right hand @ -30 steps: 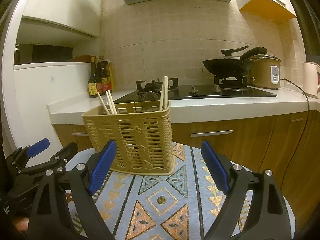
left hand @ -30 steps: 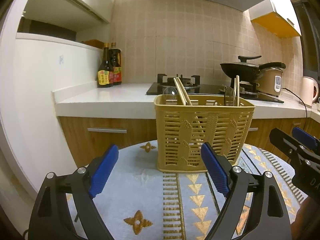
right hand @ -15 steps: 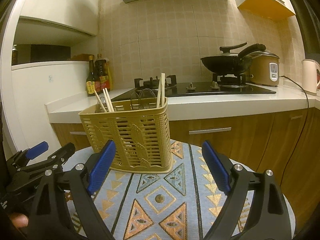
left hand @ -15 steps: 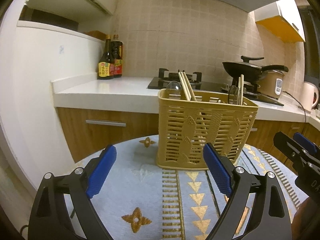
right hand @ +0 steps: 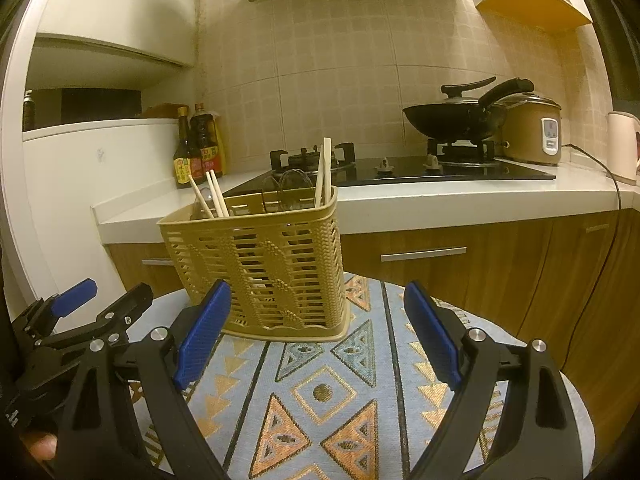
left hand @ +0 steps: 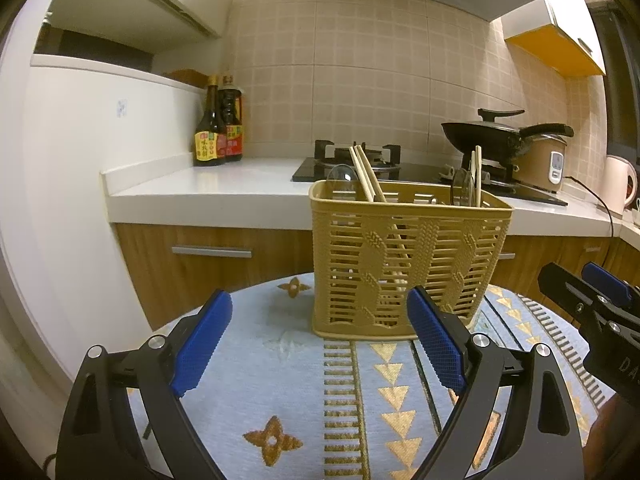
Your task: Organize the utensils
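The tan slatted utensil basket stood near the far edge of the patterned round table, its chopsticks and spoons upright, seemingly sorted already. I counted roughly two chopstick pairs and two spoons. The left gripper and right gripper hovered wide apart, empty.

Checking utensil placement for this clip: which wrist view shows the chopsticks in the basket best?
The left wrist view: the basket faces it squarely, with chopsticks leaning left and another pair upright at right. The right wrist view shows them farther, at an angle.
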